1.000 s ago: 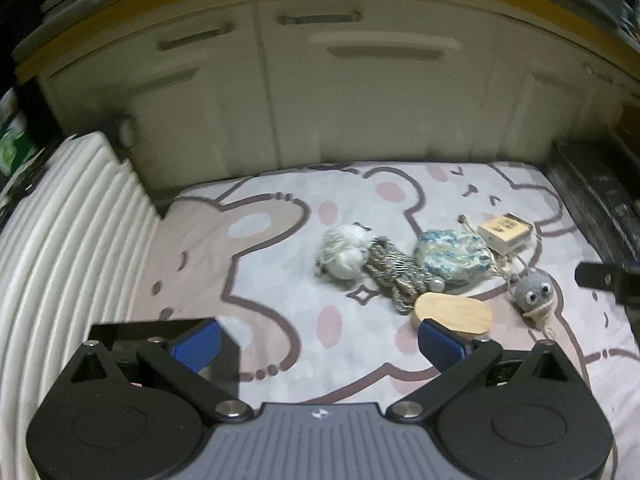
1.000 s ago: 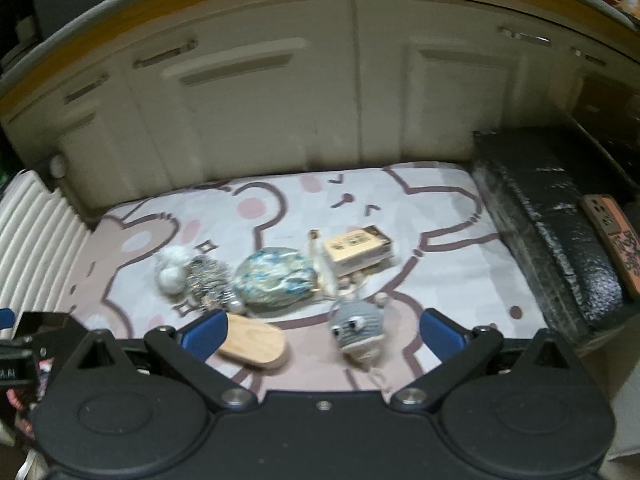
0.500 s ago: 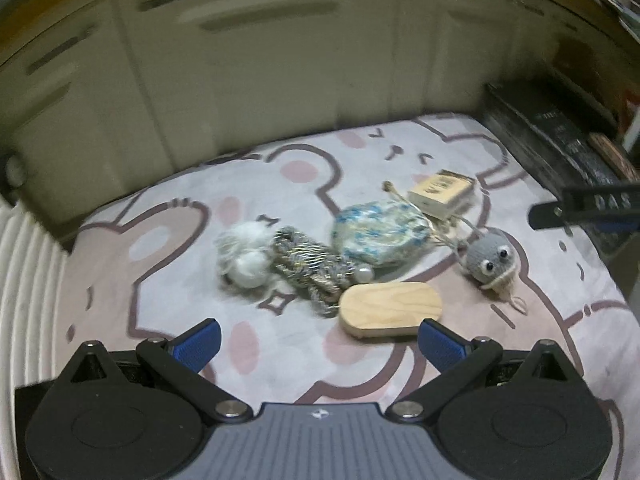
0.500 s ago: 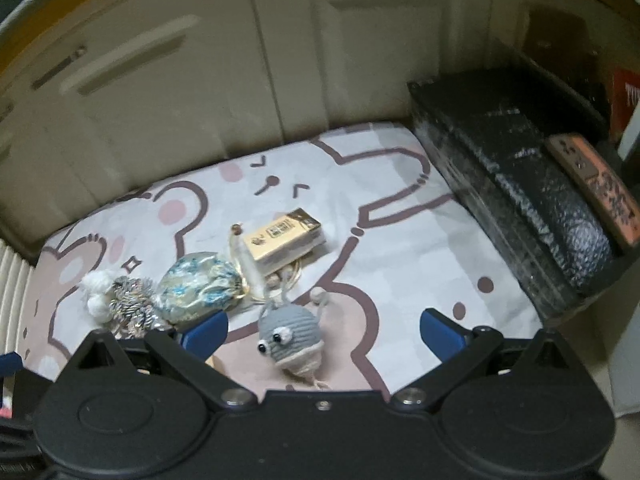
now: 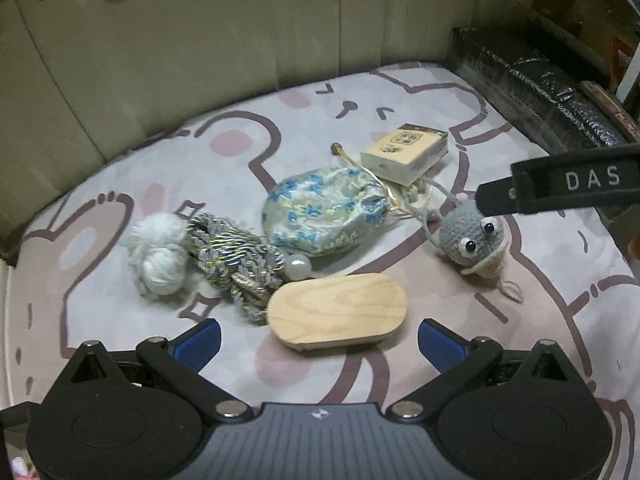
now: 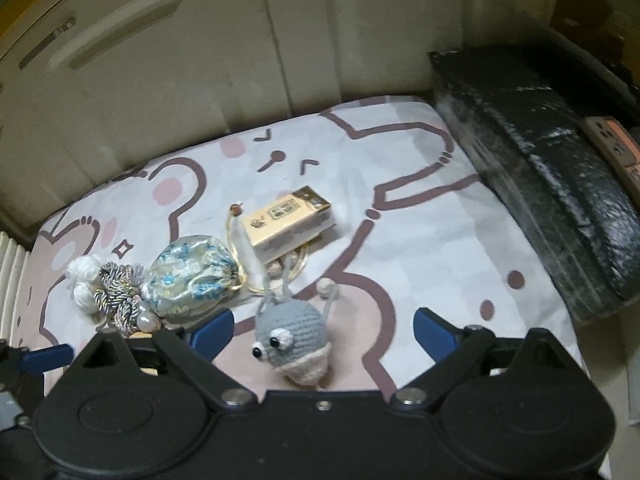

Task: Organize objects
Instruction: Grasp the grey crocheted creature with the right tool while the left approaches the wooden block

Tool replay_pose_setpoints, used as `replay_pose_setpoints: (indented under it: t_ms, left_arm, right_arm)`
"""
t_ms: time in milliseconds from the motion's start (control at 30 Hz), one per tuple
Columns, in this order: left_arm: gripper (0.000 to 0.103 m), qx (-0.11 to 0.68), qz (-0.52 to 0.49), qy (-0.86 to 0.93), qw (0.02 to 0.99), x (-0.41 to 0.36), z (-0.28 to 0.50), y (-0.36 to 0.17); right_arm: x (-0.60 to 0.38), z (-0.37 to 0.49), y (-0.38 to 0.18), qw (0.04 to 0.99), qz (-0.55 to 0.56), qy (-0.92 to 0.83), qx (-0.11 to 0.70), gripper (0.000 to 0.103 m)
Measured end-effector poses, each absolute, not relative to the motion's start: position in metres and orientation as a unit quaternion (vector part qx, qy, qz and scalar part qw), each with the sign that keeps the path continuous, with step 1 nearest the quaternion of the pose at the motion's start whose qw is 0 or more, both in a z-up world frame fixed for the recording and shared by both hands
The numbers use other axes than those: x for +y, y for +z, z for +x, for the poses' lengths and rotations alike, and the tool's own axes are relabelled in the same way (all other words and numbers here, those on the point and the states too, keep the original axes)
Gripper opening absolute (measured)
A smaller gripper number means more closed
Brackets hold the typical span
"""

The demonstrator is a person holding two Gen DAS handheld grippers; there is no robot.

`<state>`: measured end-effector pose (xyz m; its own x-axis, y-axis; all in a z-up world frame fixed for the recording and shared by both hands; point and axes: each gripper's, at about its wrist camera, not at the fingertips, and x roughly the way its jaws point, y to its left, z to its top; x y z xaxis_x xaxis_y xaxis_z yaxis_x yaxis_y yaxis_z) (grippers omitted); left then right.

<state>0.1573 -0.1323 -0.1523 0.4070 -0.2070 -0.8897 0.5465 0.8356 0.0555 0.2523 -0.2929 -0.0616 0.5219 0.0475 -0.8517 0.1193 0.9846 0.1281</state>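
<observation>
- Compared with a second earlier, both cameras had come closer and swung right: the white ribbed panel had left the left wrist view, and the items sat larger and nearer.
- The left gripper (image 5: 318,338) had its blue fingers (image 5: 196,342) wide apart and empty, the wooden oval block (image 5: 338,310) lying between them, just ahead of the tips.
- The right gripper (image 6: 322,330) was likewise spread, gripping nothing; the grey crocheted toy (image 6: 292,338) lay between its fingers (image 6: 212,330), nearer the left one.
- Only the left view showed the block whole; in the right view it was almost hidden behind the gripper body.
- The left view also caught a black bar marked "DAS" (image 5: 568,186) above the toy.
- On the bear-print sheet (image 5: 460,280), the floral pouch (image 5: 326,212) lay behind the block, the braided tassel (image 5: 236,258) touching its left side, the small box (image 5: 404,152) behind to the right.
- The right view showed more of the black wrapped bundle (image 6: 540,184) along the sheet's right edge.
</observation>
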Motion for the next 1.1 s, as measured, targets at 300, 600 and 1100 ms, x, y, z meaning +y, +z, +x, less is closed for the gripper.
replay_pose_setpoints:
  t_ms: [300,600,1100]
  left_arm:
    - [0.103,0.518,0.158,-0.219,0.811,-0.147,0.171,-0.176]
    - [0.103,0.520,0.164,-0.216,0.810,-0.158,0.177,-0.188]
    - [0.093,0.530,0.136,-0.204,0.812,-0.154,0.186,-0.188]
  right_arm:
    - [-0.276,0.263,-0.078,0.855,0.067,0.004,0.515,0.091]
    - [-0.272,0.272,-0.095,0.841,0.056,0.006,0.539,0.081]
    - [-0.274,0.275,-0.100,0.828,0.054,0.019,0.557,0.049]
